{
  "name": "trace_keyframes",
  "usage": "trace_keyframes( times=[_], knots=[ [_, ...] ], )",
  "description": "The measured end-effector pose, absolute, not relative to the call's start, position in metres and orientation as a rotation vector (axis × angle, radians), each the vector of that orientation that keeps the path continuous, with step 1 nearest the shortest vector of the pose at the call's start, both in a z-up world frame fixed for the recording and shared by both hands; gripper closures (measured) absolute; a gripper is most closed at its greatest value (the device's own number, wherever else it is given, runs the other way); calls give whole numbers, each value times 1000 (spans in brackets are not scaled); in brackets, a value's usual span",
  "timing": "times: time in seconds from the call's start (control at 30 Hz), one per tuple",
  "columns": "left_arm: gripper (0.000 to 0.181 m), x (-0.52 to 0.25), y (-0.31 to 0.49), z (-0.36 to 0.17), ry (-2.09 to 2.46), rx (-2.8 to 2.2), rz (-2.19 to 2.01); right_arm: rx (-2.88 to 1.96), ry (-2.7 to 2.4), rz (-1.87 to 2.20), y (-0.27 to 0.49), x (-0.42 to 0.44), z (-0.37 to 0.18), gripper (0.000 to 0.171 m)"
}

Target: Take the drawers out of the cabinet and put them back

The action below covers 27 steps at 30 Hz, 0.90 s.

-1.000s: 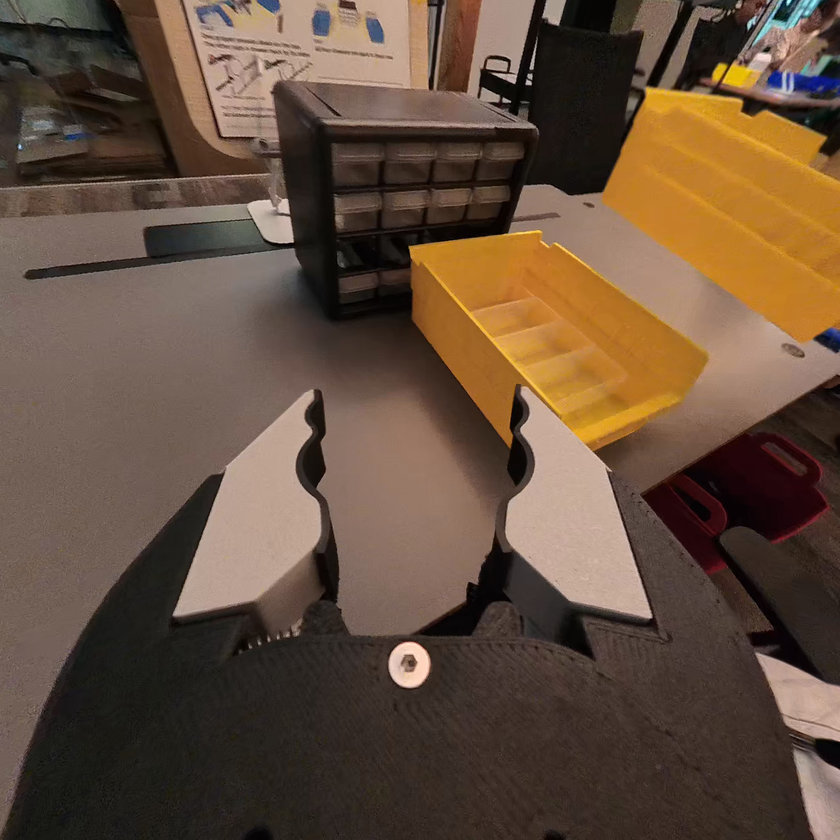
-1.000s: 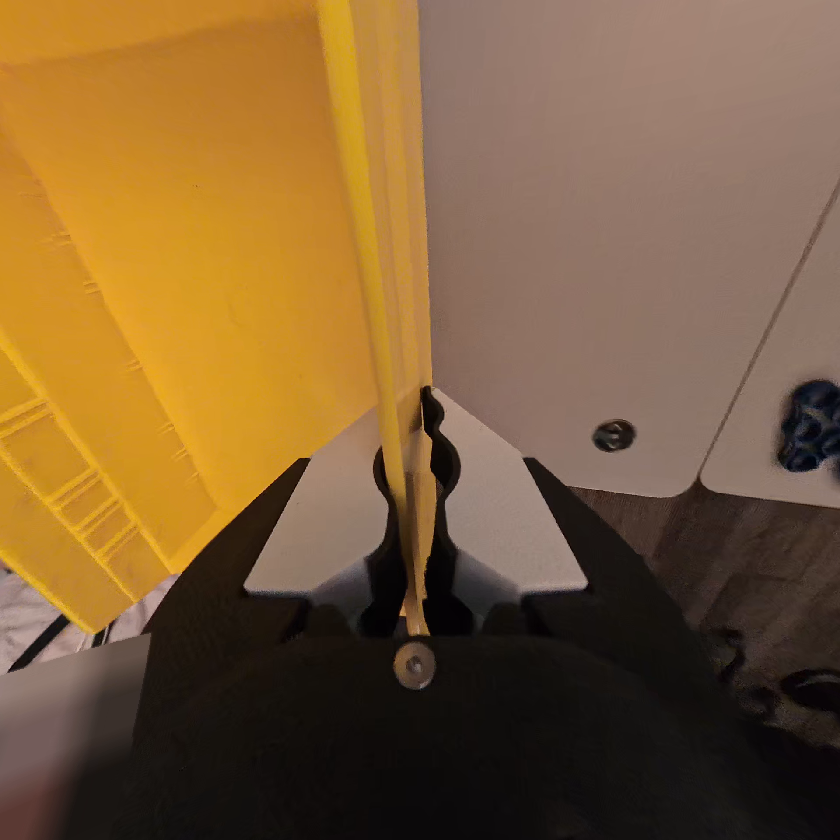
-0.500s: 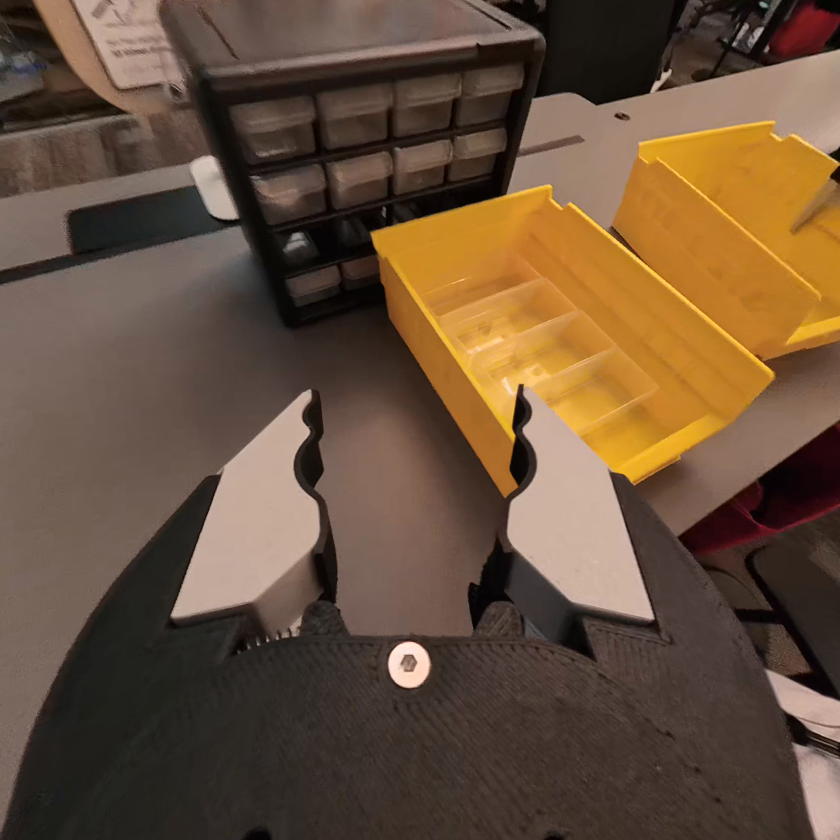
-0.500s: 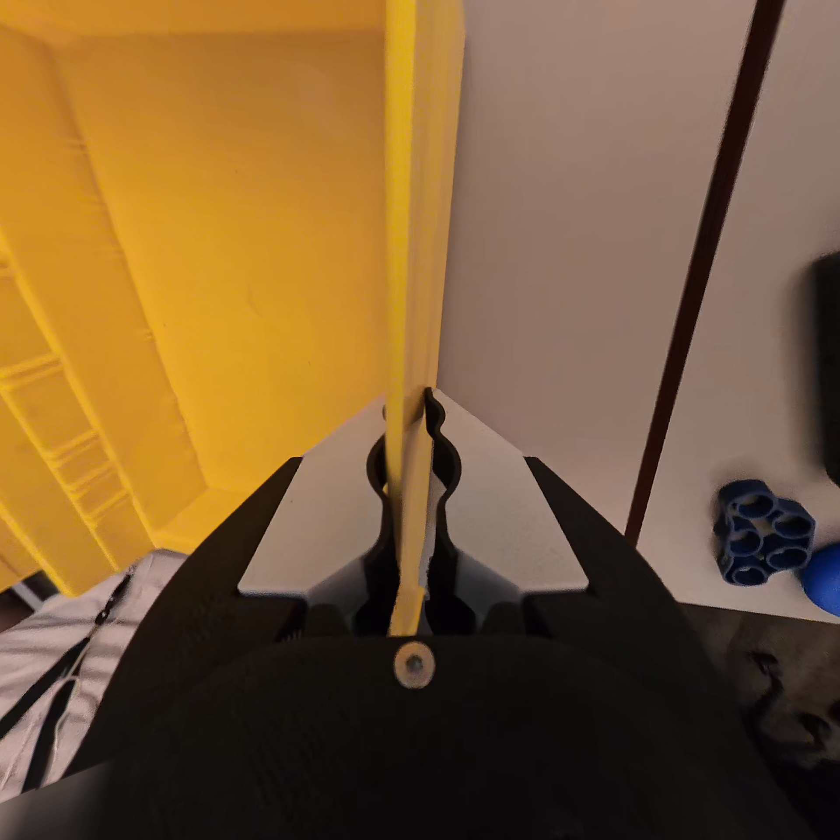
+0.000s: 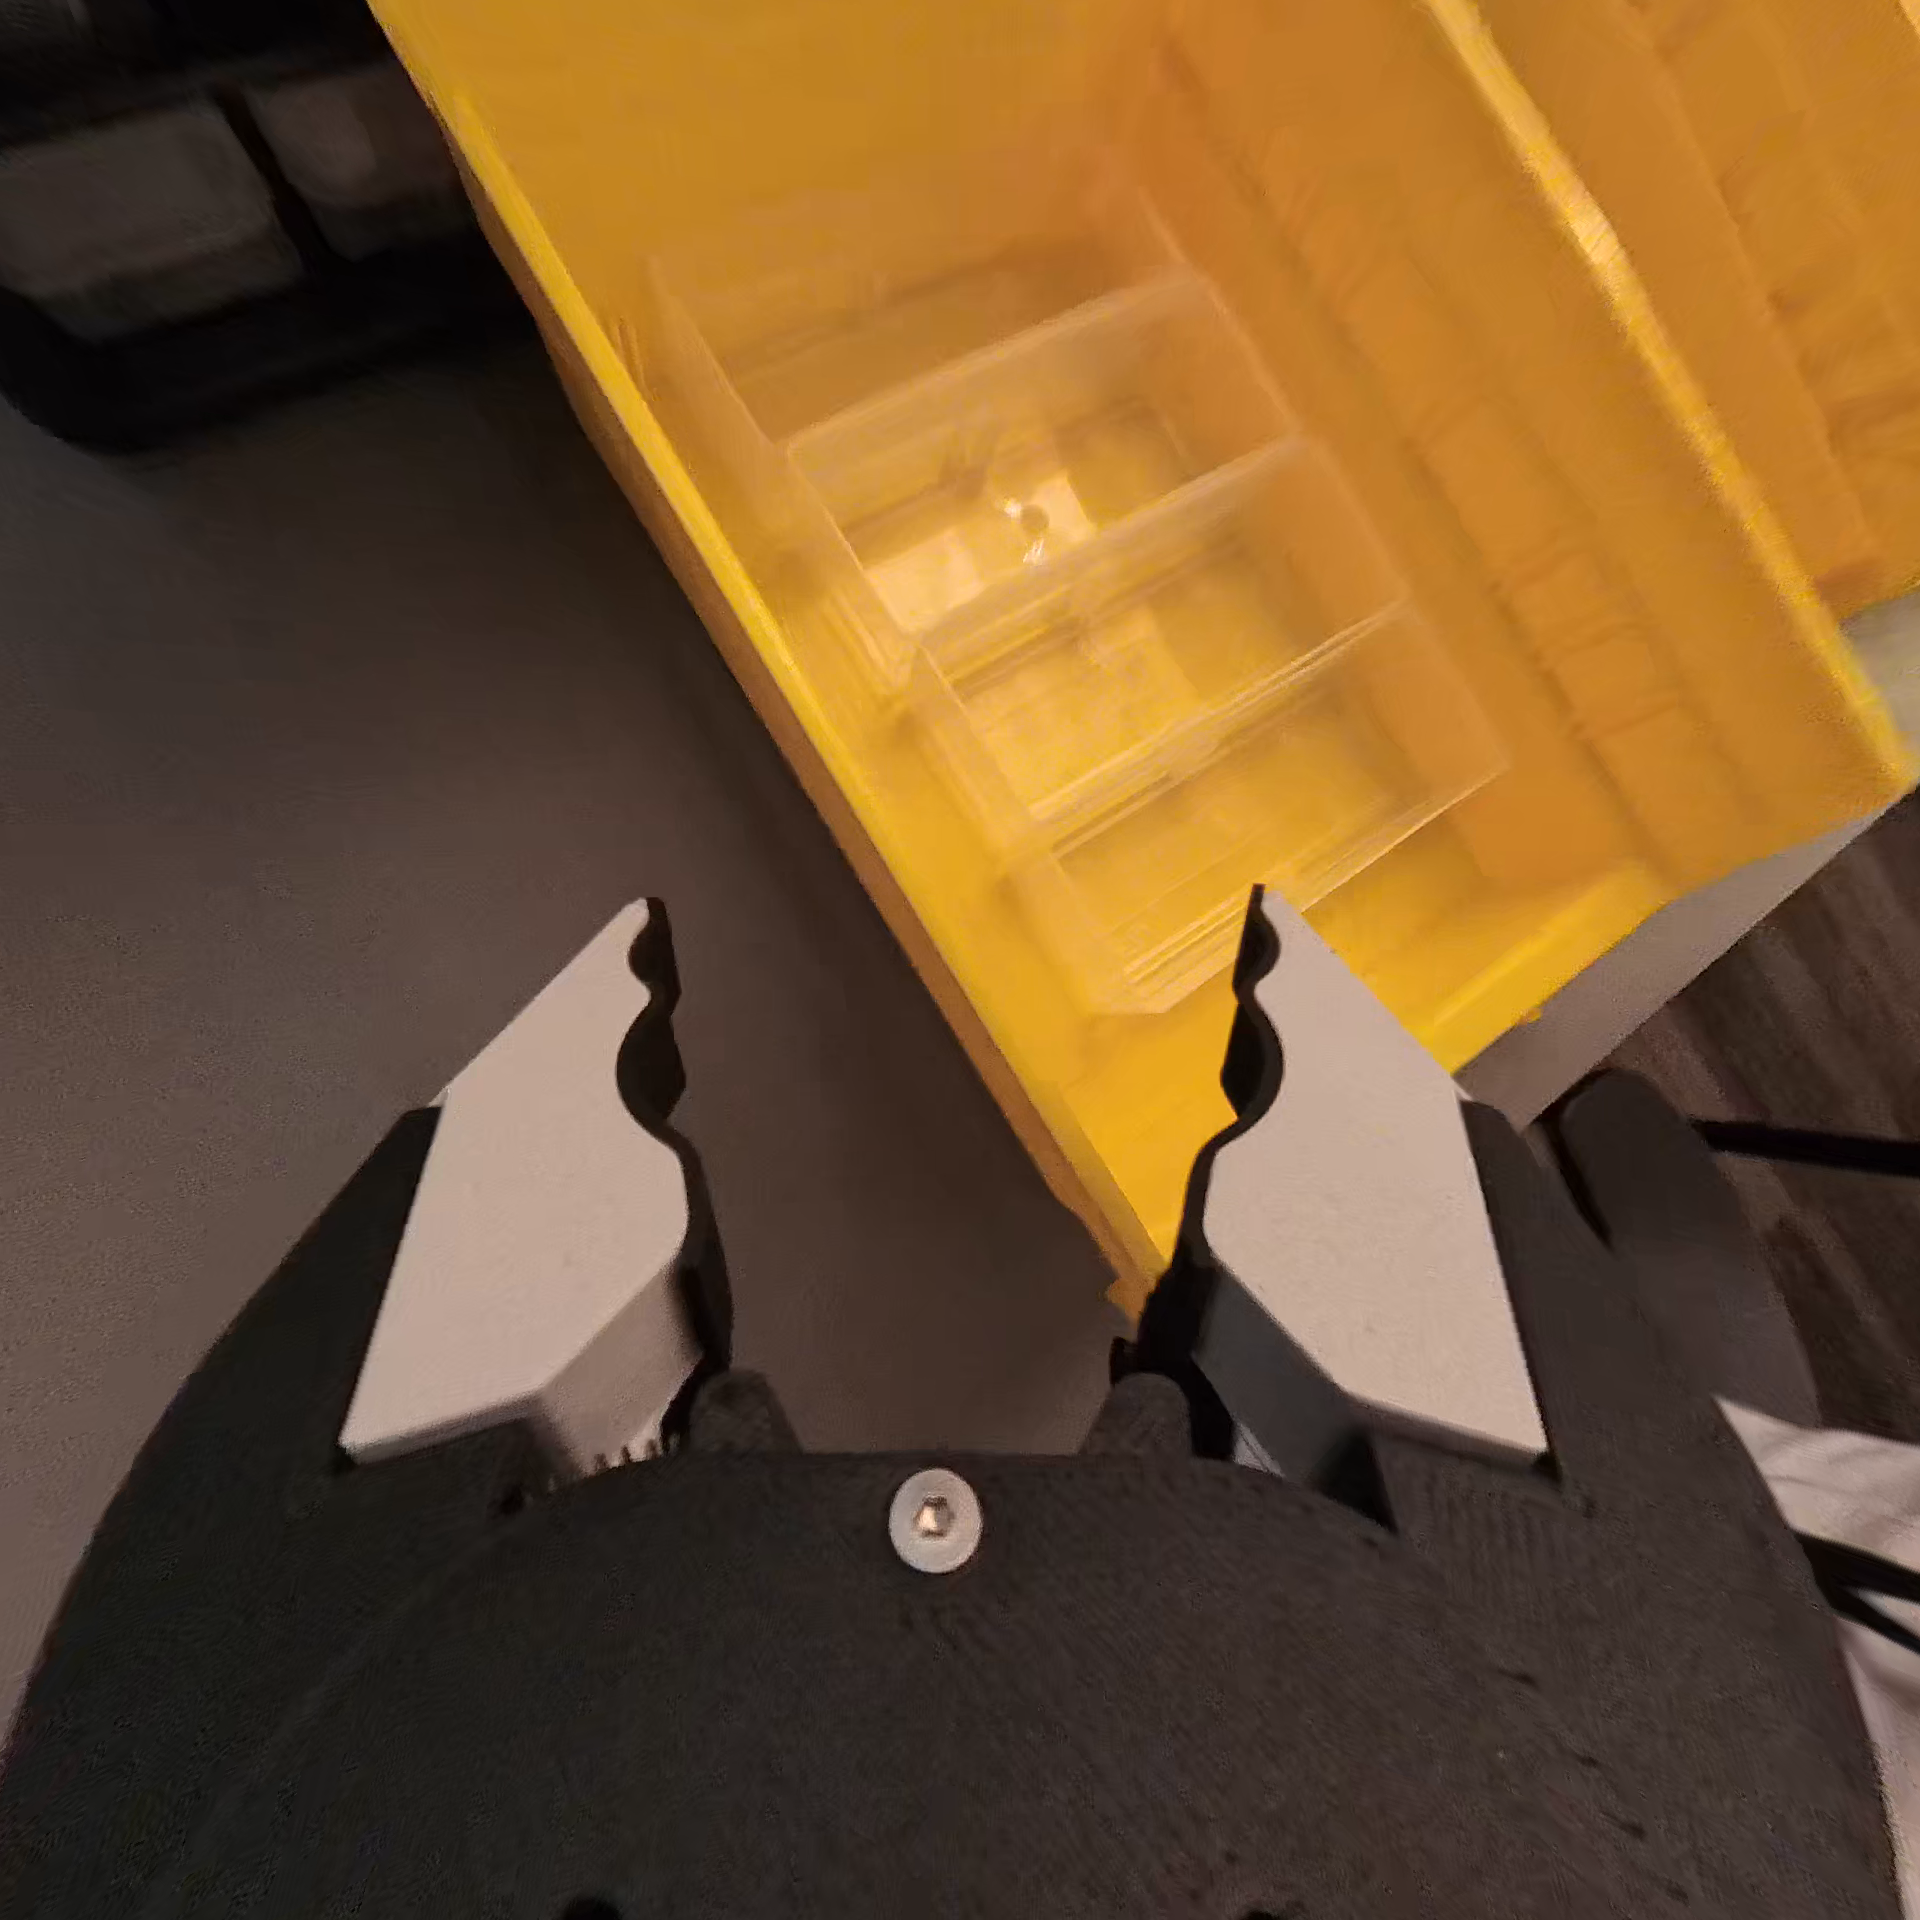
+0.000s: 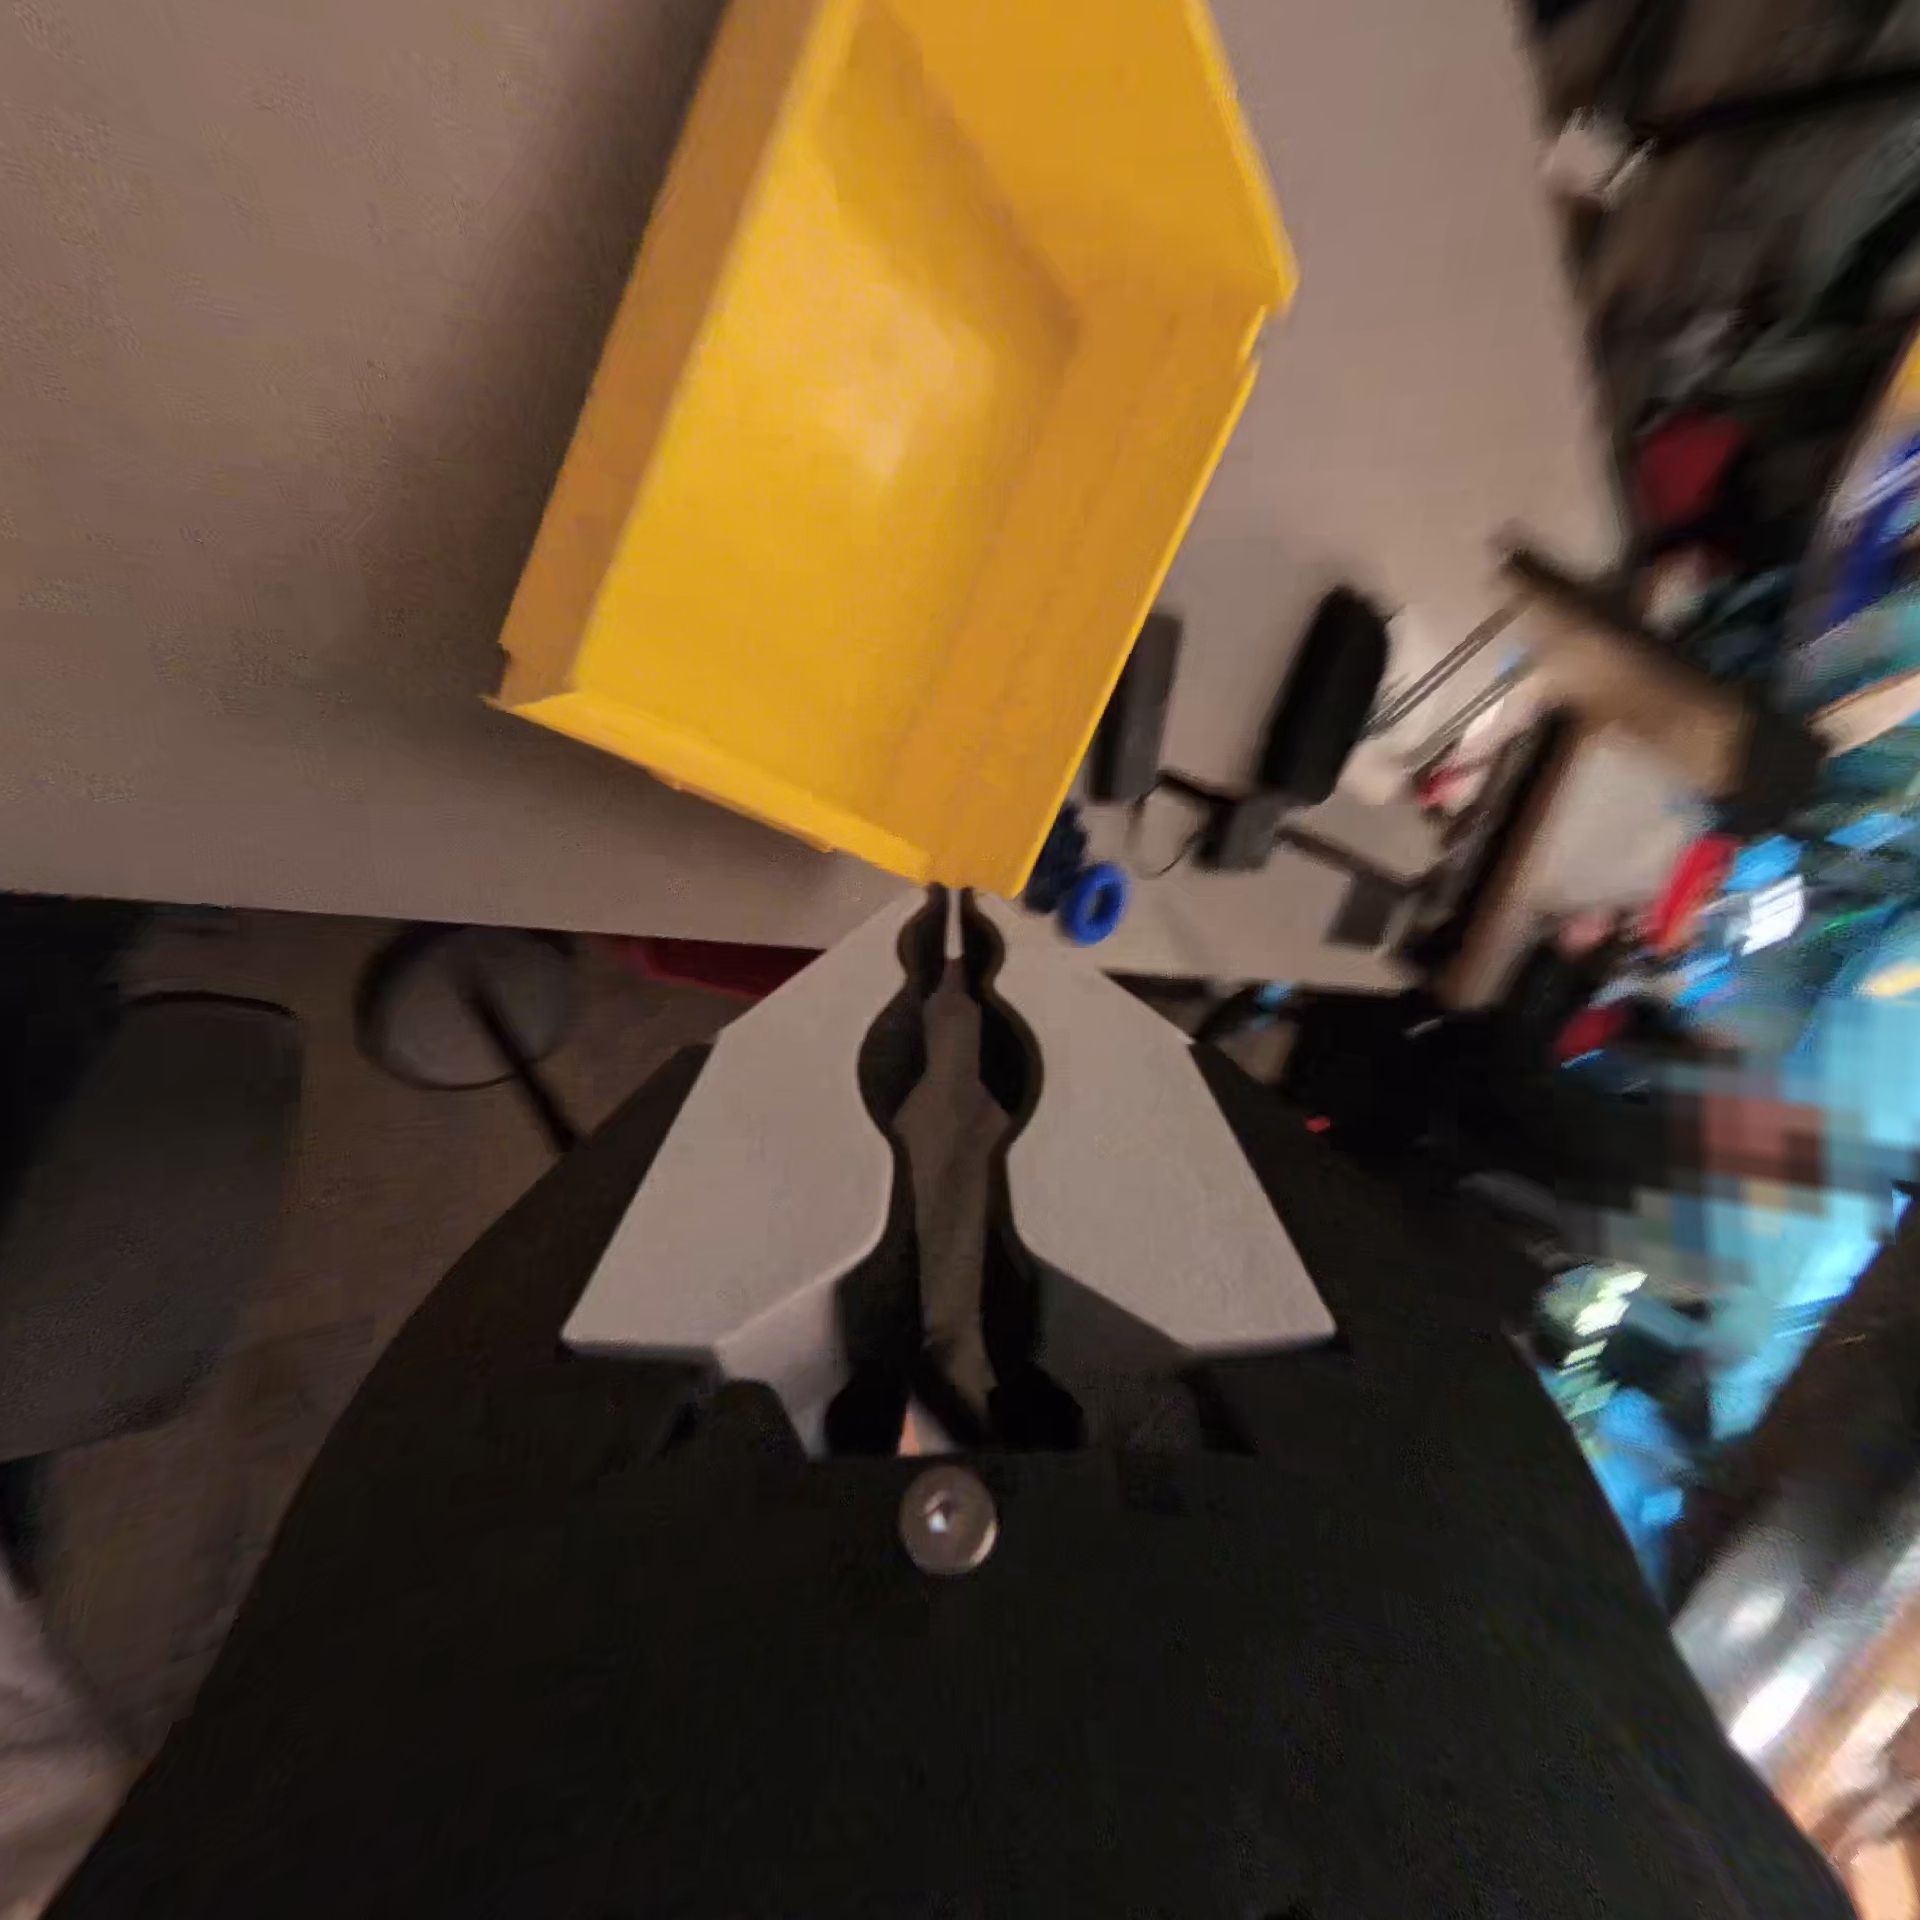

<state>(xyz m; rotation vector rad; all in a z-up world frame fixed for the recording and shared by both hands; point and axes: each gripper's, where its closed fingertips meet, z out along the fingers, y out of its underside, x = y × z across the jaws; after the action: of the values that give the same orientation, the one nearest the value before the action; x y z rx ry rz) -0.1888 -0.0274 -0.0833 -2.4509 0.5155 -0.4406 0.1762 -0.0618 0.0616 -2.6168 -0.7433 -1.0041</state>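
**Bins, drawers and cabinet on the table**

In the left wrist view, a bin [image 5: 1049, 166] lies on the table [image 5: 312, 748], running from top left to lower right. A row of drawers [image 5: 1122, 623] sits inside it, one behind another along its length. The cabinet [image 5: 156, 260] stands at the far left, just beside the bin's far end. A second bin [image 5: 1766, 260] lies just right of the first. In the right wrist view, that bin [image 6: 883, 436] rests near the table edge [image 6: 312, 831], with a small ring [image 6: 1096, 896] beside its near corner.

Yellow bin [image 5: 1039, 156]: opaque plastic, showing a smooth satin sheen. Drawers [image 5: 1132, 644]: clear glossy plastic. Table [image 5: 312, 727]: looking matt, smooth. Left gripper [image 5: 951, 925]: matt, finely ridged black body.
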Motion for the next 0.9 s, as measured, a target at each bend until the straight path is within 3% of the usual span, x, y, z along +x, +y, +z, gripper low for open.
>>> trace_keyframes(
  times=[0.1, 0.2, 0.33, 0.47, 0.6, 0.9],
  knots=[
    [80, -180, -34, -97, 562, -2517, -496, -2458, -1044, -1099, -74, 111, 67, 171],
    [116, -171, -40, -107, 634, -2559, -549, -2410, -1274, -1090, -86, 68, 58, 171],
    [137, -189, -37, -114, 680, -2618, -355, -2334, -1626, -917, -117, 21, 35, 171],
    [160, -224, -30, -114, 649, -2640, -186, -2382, -1742, -893, -129, 22, 17, 171],
    [178, -248, -29, -113, 514, -2656, -295, -2440, -1741, -884, -132, 21, 11, 171],
    [178, -305, -42, -112, 365, -2656, -317, -2286, -1847, -836, -143, -54, 32, 171]
  ],
)
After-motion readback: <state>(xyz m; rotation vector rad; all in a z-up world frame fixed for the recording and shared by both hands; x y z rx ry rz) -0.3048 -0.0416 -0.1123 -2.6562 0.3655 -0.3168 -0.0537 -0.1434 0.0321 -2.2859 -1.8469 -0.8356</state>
